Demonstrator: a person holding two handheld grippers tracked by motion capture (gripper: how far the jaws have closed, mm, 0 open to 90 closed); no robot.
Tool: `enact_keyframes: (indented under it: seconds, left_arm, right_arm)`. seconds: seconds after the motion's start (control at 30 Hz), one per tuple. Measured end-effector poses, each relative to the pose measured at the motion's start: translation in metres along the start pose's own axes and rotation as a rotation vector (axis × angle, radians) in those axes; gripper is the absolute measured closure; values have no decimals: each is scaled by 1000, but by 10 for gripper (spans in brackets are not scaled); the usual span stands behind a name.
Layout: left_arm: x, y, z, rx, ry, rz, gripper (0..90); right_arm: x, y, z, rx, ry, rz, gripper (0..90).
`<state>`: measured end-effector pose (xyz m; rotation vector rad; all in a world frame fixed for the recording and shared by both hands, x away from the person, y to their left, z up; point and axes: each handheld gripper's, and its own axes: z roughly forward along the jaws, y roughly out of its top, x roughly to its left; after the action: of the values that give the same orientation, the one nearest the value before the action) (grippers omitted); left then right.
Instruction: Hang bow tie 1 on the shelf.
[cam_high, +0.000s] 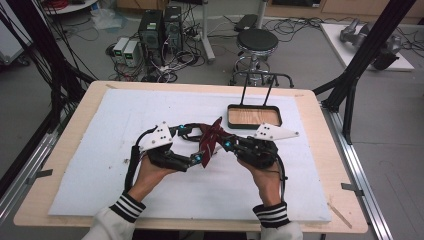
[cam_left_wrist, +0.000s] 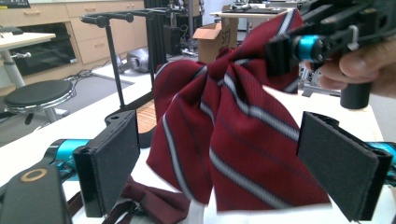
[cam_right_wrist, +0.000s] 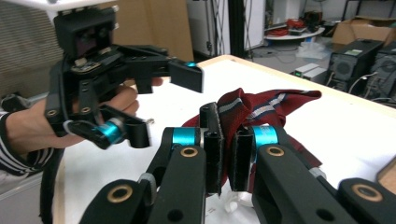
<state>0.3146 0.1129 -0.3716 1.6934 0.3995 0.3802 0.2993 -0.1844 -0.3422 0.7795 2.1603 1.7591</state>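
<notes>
A dark red bow tie with grey and navy stripes hangs above the white mat, between my two grippers. My right gripper is shut on the tie's edge; from the left gripper view that right gripper pinches the upper corner of the tie. My left gripper stands wide open, its pads on either side of the cloth without pressing it. The tie's strap trails on the mat below. In the high view the left gripper and right gripper face each other mid-table.
A wooden tray with a black rim and tall wire handle stands behind the grippers, right of centre. The white mat covers most of the table. A stool and computer cases stand on the floor beyond.
</notes>
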Motion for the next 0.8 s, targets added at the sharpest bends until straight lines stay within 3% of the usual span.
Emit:
enact_keyframes:
  seconds: [0.47,0.8]
  left_arm:
    - [17,-28,-46,4,51,-10,138]
    - [25,-51,-81,-21,95,-7,137]
  right_arm:
    - [-7,15,-10,-46,-56,3,873]
    - [-17,30,-15,-76,-105,2,872]
